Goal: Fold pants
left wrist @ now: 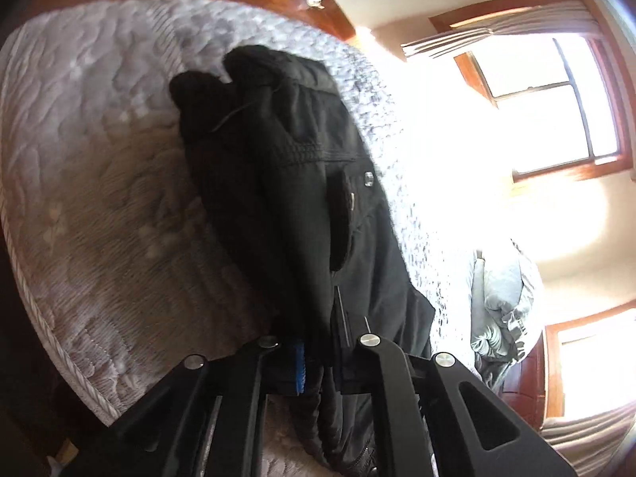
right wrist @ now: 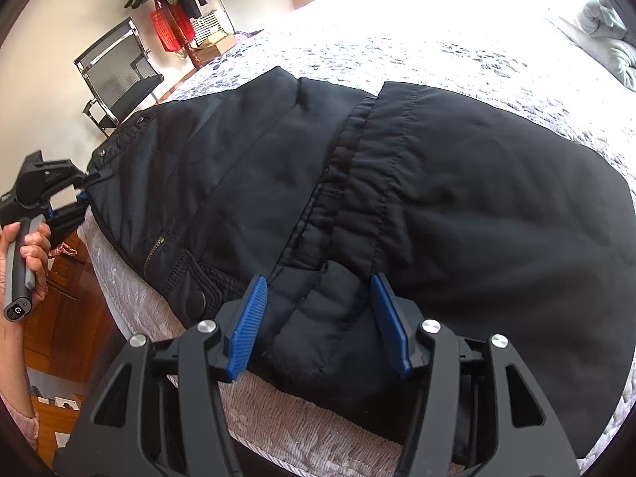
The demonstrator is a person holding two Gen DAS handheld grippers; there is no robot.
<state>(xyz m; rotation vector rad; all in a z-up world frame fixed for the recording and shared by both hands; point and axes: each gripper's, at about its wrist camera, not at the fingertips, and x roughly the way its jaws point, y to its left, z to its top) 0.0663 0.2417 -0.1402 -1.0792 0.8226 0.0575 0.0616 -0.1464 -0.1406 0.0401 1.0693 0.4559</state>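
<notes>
Black pants [right wrist: 397, 183] lie across a quilted mattress [right wrist: 286, 417], waistband end at the left and leg cuffs folded over near the front edge. In the left wrist view the pants [left wrist: 294, 183] run away from me, with a snap button showing. My left gripper [left wrist: 318, 361] is shut on the pants' waist edge; it also shows in the right wrist view [right wrist: 79, 194], held by a hand. My right gripper [right wrist: 318, 318] is open, its blue pads [right wrist: 248, 326] either side of a cuff at the mattress edge.
A black mesh chair [right wrist: 119, 75] and a rack with a red basket [right wrist: 171, 28] stand beyond the bed. Grey bedding [left wrist: 501, 310] is piled at the far end. Bright windows [left wrist: 556, 107] wash out part of the view. Wooden floor [right wrist: 51, 318] lies beside the bed.
</notes>
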